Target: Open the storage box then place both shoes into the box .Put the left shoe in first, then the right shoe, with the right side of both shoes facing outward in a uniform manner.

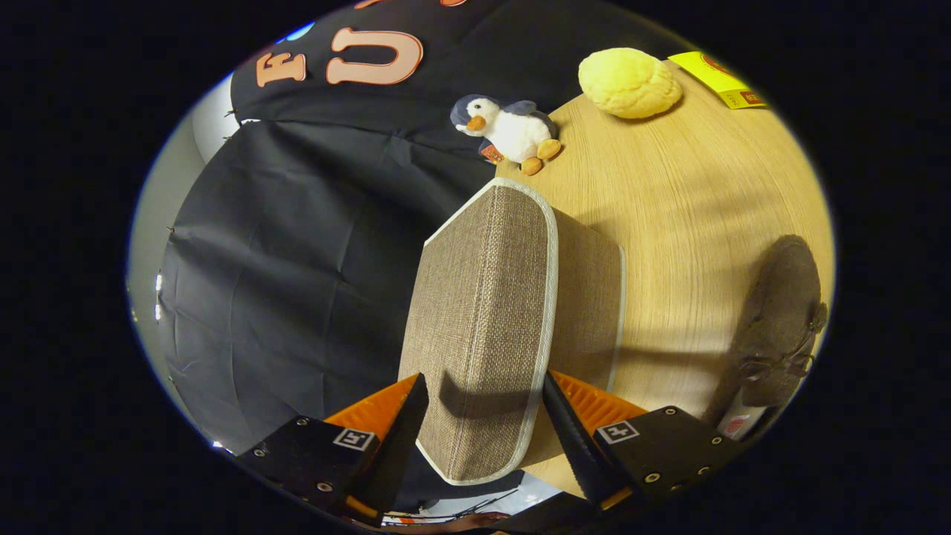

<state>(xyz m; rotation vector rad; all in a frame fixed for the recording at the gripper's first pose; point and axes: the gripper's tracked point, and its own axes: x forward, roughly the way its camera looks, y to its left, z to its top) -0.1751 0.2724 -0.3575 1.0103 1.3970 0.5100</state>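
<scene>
A brown woven lid with white trim lies between my fingers, and my gripper is shut on it, one finger against each long edge. The lid is lifted and tilted off the matching storage box, whose side shows just behind it on the wooden table. A grey-brown shoe with a small bow lies on the table beside the box, off the side of my right finger. The inside of the box is hidden by the lid.
A plush penguin sits at the table's edge beyond the box. A yellow round plush and a yellow packet lie farther off. Black cloth hangs past the table edge, behind my left finger.
</scene>
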